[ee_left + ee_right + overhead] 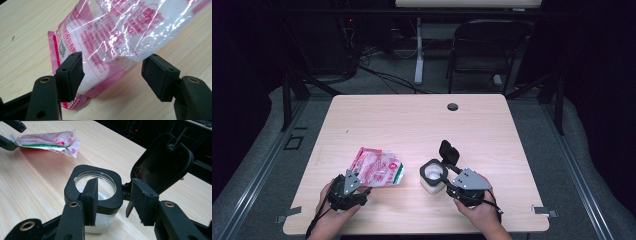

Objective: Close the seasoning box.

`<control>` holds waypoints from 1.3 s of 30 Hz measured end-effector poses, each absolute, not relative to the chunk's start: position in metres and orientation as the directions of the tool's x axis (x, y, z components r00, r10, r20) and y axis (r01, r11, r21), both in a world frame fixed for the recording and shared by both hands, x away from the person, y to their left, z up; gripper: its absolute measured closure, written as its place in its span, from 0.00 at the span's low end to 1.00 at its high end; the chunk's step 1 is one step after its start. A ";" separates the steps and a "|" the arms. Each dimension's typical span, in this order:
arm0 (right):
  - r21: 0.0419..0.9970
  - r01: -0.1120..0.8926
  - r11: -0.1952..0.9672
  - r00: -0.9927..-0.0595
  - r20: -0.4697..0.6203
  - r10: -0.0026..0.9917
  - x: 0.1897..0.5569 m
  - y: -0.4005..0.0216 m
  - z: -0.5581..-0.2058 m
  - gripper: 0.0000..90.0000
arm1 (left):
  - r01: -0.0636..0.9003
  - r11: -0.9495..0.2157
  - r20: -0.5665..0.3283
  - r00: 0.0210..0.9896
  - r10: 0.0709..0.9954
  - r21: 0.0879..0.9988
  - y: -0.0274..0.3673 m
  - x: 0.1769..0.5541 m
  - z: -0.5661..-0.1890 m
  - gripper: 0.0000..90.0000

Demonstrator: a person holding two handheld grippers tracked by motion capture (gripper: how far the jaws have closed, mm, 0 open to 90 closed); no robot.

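Left gripper (112,75): wide, straddling pink-and-clear plastic pouch (112,32); clamp its bottom edge squarely.
Right gripper (115,202): parted around black-rimmed glass jar (93,192); steady it, hinged lid (162,162) clear.

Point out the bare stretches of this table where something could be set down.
The far half of the table, up to the round hole, is bare, as are the strips along both side edges. It is crowded near the front: the pink bag by the left tool, the open jar by the right tool.
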State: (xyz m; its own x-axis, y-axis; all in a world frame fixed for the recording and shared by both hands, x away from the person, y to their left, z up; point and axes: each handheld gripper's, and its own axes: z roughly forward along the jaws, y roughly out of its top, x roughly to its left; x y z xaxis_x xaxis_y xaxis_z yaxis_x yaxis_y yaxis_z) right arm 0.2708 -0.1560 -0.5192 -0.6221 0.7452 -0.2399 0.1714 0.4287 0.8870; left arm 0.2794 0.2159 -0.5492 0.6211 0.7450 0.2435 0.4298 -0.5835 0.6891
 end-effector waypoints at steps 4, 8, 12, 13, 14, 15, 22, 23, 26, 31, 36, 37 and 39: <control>0.889 0.183 0.421 -0.626 -0.225 0.746 0.271 -0.158 -0.518 0.64 | 0.418 -0.568 0.230 0.625 0.746 0.709 0.216 0.274 -0.546 0.39; 0.890 0.189 0.415 -0.626 -0.217 0.749 0.271 -0.160 -0.517 0.64 | 0.408 -0.534 0.200 0.624 0.755 0.741 0.217 0.269 -0.541 0.41; 0.892 0.192 0.410 -0.620 -0.214 0.755 0.270 -0.162 -0.516 0.65 | 0.406 -0.497 0.172 0.616 0.769 0.766 0.219 0.271 -0.538 0.42; 0.892 0.192 0.410 -0.620 -0.213 0.755 0.270 -0.163 -0.515 0.65 | 0.408 -0.480 0.161 0.608 0.778 0.777 0.221 0.272 -0.538 0.42; 0.894 0.191 0.405 -0.618 -0.211 0.757 0.270 -0.163 -0.514 0.66 | 0.412 -0.471 0.150 0.608 0.780 0.780 0.221 0.273 -0.538 0.42; 0.894 0.191 0.405 -0.618 -0.211 0.757 0.270 -0.163 -0.514 0.66 | 0.412 -0.471 0.150 0.608 0.780 0.780 0.221 0.273 -0.538 0.43; 0.899 0.203 0.387 -0.617 -0.190 0.763 0.269 -0.172 -0.506 0.72 | 0.422 -0.455 0.134 0.601 0.788 0.784 0.224 0.276 -0.540 0.44; 0.900 0.206 0.385 -0.617 -0.186 0.765 0.269 -0.173 -0.505 0.73 | 0.421 -0.454 0.134 0.601 0.788 0.785 0.224 0.276 -0.540 0.44; 0.902 0.218 0.374 -0.615 -0.171 0.770 0.270 -0.178 -0.501 0.79 | 0.419 -0.454 0.136 0.600 0.789 0.786 0.223 0.276 -0.540 0.44; 0.901 0.246 0.358 -0.614 -0.141 0.776 0.272 -0.184 -0.498 0.90 | 0.417 -0.457 0.135 0.605 0.785 0.786 0.221 0.276 -0.541 0.44; 0.905 0.280 0.321 -0.599 -0.096 0.795 0.276 -0.191 -0.494 0.99 | 0.415 -0.455 0.137 0.602 0.786 0.788 0.222 0.276 -0.540 0.44; 0.905 0.286 0.316 -0.586 -0.095 0.804 0.277 -0.194 -0.494 1.00 | 0.414 -0.453 0.138 0.600 0.788 0.789 0.223 0.276 -0.540 0.44; 0.906 0.293 0.306 -0.572 -0.090 0.815 0.279 -0.197 -0.494 1.00 | 0.414 -0.450 0.138 0.596 0.791 0.791 0.224 0.276 -0.540 0.44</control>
State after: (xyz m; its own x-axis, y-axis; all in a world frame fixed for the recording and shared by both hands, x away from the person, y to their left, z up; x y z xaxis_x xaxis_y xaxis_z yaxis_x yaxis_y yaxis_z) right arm 0.2788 -0.1967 -0.4937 -0.5717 0.8154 -0.0904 0.2928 0.3058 0.9060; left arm 0.2756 0.2243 -0.5396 0.5964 0.7908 0.1375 0.4145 -0.4501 0.7910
